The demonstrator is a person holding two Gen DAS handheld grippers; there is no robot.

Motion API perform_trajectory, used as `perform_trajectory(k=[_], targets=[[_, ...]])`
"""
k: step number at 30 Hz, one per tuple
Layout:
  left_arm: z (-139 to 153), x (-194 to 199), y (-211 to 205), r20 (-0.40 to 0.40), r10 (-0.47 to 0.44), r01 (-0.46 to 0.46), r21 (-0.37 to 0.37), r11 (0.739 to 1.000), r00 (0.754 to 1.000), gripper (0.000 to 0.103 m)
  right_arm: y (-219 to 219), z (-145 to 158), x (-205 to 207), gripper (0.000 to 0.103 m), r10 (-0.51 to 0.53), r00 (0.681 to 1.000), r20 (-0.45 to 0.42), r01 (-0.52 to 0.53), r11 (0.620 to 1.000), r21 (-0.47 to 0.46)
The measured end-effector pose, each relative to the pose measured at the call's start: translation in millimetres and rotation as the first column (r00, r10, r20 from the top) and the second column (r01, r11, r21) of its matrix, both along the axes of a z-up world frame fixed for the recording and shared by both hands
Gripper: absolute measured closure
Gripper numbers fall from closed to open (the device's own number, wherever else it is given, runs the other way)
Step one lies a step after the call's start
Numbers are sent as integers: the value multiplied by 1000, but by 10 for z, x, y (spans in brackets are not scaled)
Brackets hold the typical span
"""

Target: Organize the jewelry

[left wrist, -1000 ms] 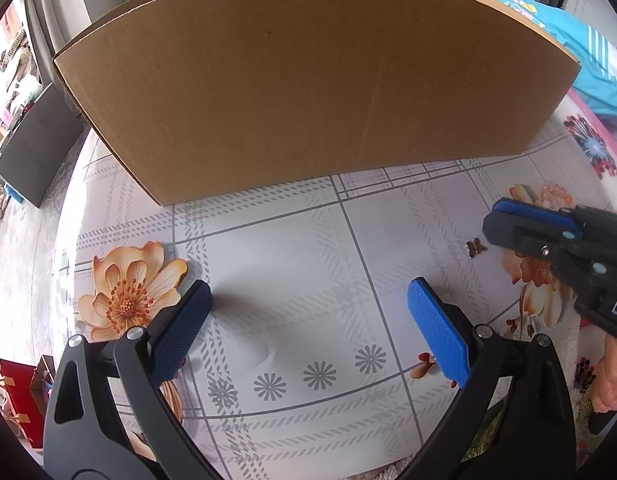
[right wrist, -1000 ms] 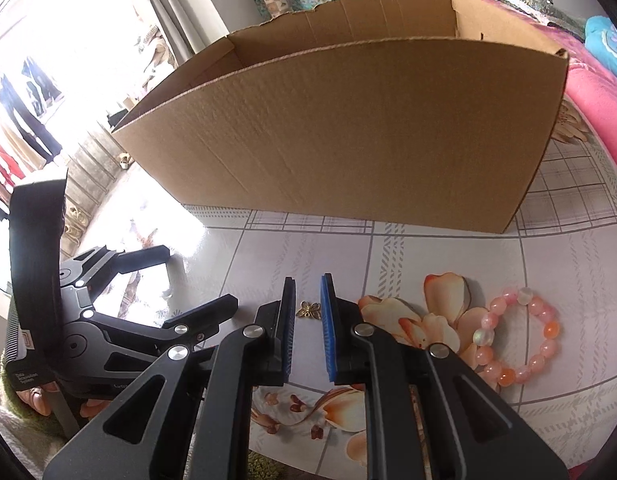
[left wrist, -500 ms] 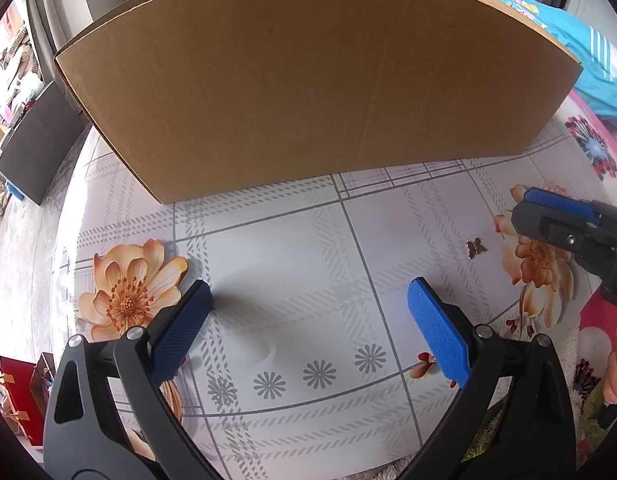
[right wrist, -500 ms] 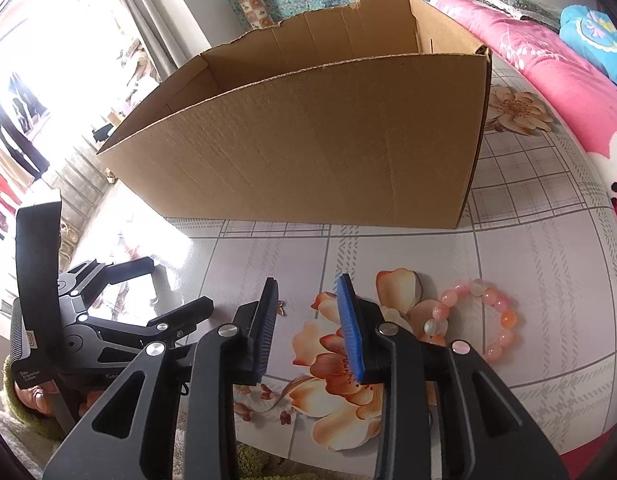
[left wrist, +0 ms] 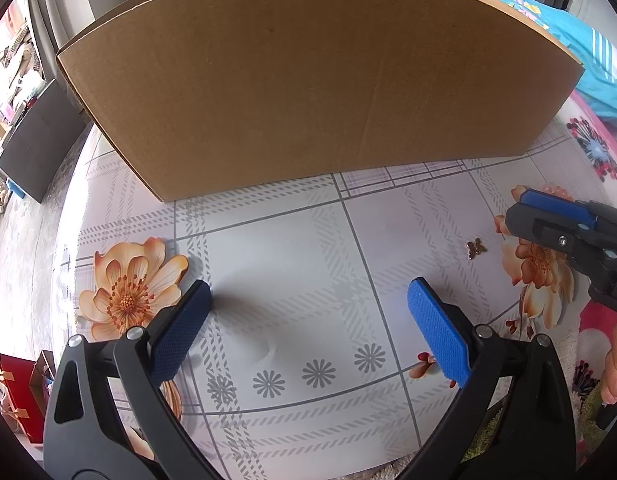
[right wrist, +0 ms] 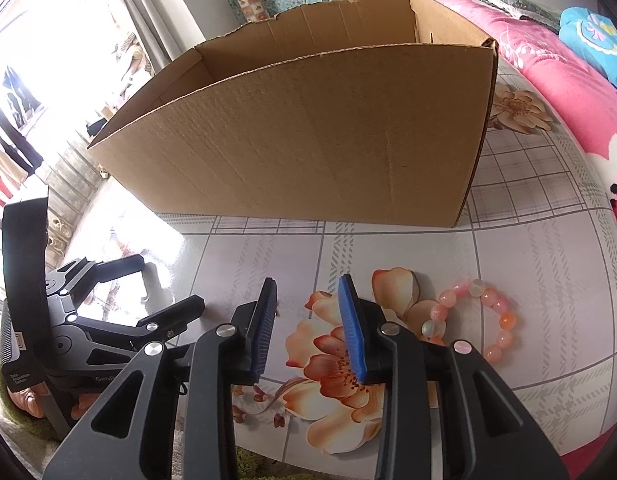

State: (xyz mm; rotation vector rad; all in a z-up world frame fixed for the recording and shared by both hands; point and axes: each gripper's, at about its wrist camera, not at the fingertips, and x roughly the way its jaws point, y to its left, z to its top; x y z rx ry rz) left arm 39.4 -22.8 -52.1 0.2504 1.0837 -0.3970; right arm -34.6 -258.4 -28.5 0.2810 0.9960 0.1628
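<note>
Showing only in right view, bead bracelet [right wrist: 474, 322], right tongs [right wrist: 310, 330] just parted, empty, left tongs [left wrist: 308, 332] wide.

Right gripper [right wrist: 308, 304] parted, empty, bead bracelet [right wrist: 474, 322] beside it

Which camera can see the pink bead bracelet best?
The right wrist camera. There the whole bead bracelet lies on the flowered tablecloth, just right of the right claw. The left wrist camera shows at most a few pinkish beads peeking out behind the right claw at the picture's edge.
</note>
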Motion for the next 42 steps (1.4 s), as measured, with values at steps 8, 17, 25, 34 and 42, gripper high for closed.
perform_trajectory(k=[8, 17, 25, 34, 42], targets=[[1, 1, 5, 0, -1, 1, 0, 1000, 1000, 8, -1, -26, 27, 71, -2, 1000, -2, 2, 1000, 0], [-1, -2, 25, 0, 0, 0, 0, 1000, 1000, 8, -15, -46, 65, 71, -2, 1000, -2, 2, 1000, -1], [0, 1, 32, -1, 1, -1, 1, 1000, 1000, 8, -14, -43, 63, 71, -3, 1000, -2, 3, 1000, -1], [1, 3, 38, -1, 0, 0, 1, 1000, 1000, 8, -4, -57, 80, 71, -3, 1000, -1, 3, 1000, -6], [2, 3, 40, -1, 0, 0, 1, 1000, 1000, 8, 15, -57, 95, 71, -4, 1000, 1, 4, 1000, -10]])
